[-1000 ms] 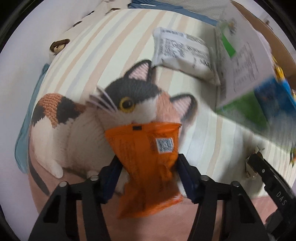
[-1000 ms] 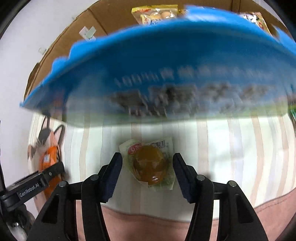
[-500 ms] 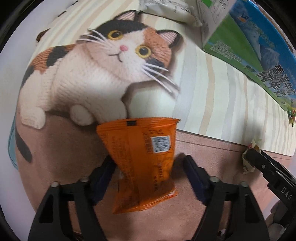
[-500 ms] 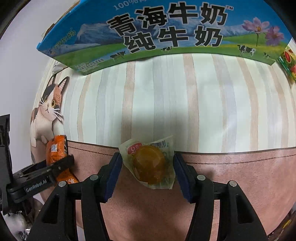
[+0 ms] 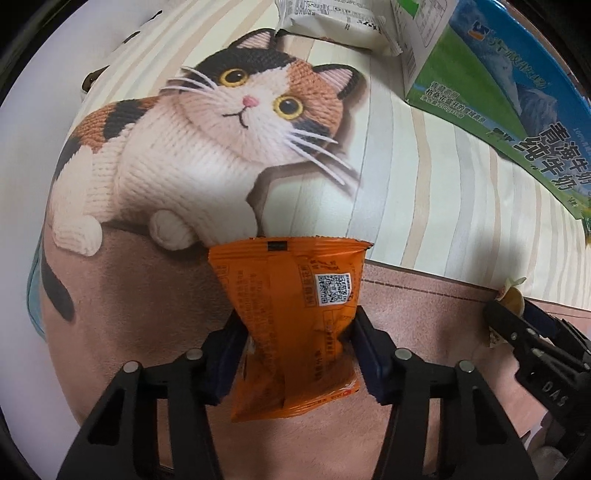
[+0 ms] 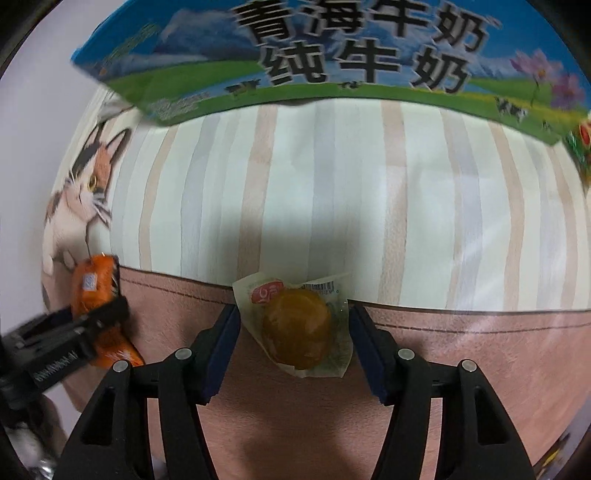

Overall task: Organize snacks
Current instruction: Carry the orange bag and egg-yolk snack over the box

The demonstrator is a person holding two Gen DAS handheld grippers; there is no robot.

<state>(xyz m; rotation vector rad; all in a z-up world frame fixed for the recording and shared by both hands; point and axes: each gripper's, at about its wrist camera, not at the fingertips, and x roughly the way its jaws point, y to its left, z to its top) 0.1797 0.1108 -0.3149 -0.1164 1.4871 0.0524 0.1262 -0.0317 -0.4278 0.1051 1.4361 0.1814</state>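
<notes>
- Left gripper (image 5: pixel 295 339): fingers just closed, gripping orange packet (image 5: pixel 291 314).
- Right gripper (image 6: pixel 291 328): fingers clamp wrapped pastry (image 6: pixel 295 325).
- Neither snack placed; milk carton (image 6: pixel 332 55) and white packet (image 5: pixel 332 18) unsorted.

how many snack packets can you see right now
4: an orange packet in the left tool; a clear-wrapped bun in the right tool; a white packet above the cat picture; a red-green packet beside the milk box. Others may be hidden.
</notes>
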